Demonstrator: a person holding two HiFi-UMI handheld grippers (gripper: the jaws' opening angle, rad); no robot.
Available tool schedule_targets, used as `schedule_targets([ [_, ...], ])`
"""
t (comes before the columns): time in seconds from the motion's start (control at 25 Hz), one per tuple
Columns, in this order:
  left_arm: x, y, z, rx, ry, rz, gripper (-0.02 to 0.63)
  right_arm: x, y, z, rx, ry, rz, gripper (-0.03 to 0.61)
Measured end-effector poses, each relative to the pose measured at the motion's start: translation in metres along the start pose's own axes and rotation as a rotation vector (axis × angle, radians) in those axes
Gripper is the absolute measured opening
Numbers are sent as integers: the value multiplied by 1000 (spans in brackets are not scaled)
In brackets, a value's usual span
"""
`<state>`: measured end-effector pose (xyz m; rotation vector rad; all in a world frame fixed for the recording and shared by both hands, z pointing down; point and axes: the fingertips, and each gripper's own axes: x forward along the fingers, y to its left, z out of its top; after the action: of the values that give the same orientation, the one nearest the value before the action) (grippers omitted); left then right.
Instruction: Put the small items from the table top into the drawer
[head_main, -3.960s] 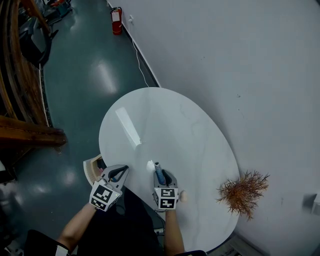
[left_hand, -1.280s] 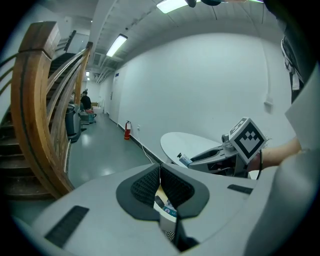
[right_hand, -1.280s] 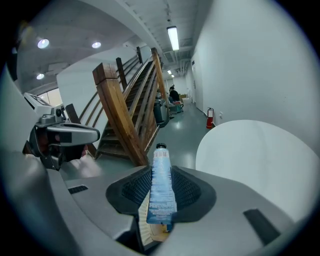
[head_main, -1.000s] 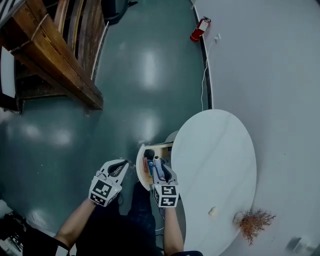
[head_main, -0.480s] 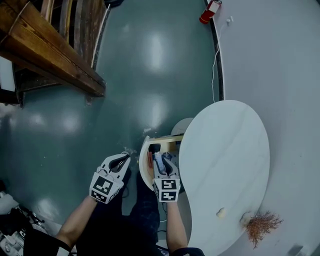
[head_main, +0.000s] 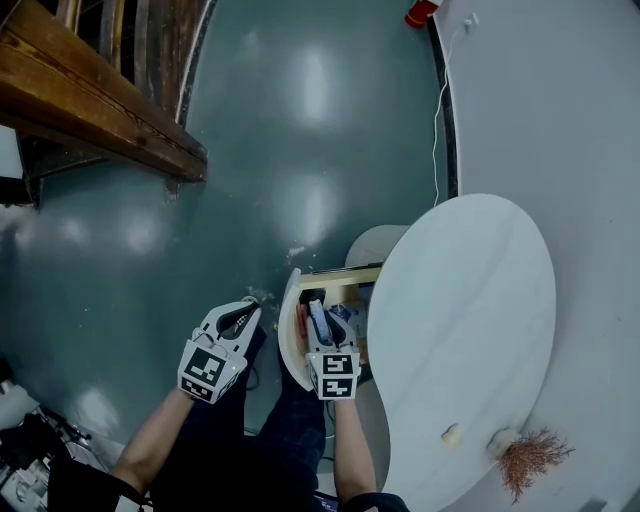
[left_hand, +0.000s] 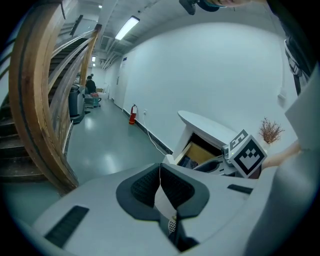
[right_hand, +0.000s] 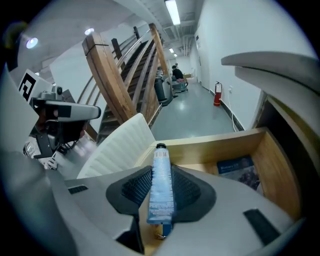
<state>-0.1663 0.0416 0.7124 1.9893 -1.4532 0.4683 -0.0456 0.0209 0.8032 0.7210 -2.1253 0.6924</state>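
The right gripper (head_main: 320, 322) clamps a blue tube (right_hand: 161, 187) lengthwise, cap pointing away, just above the open drawer (right_hand: 215, 142); the left gripper (left_hand: 160, 172), jaws together and empty, hangs left of it.

My right hand-held gripper (right_hand: 161, 188) has its pads closed on a blue tube (right_hand: 161, 172), which runs lengthwise between them with its dark cap (right_hand: 160, 146) pointing away from me. The tube hangs over the open wooden drawer (right_hand: 215, 142). A blue printed packet (right_hand: 239, 171) lies flat on the drawer's floor towards the right. The drawer's white ribbed front (right_hand: 120, 145) rises on the left, and the white counter (right_hand: 270, 62) overhangs at upper right. Beyond, I see a wooden staircase (right_hand: 125, 75) and a red fire extinguisher (right_hand: 217, 94) by the wall.
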Motion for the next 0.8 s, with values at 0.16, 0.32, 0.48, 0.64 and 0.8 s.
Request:
schedule_targets([
  [0.16,6,10,-12,-8,0,9,20,19,-3,-10,-1,22,-2,146],
  [0.32,13,15,-23,-14,12,9,20,36,-5,-17,5,43,11,146],
  [0.48,18,25,-28,-19,12,19,20,49,-7,-24,7,65,5,146],
  [0.64,20,28,-32,-21,8,20,20,55,-10,-35,4,86,3,146],
  [0.8,20,25,-34,-22,11,17,20,55,-12,-36,7,79,-2,146],
])
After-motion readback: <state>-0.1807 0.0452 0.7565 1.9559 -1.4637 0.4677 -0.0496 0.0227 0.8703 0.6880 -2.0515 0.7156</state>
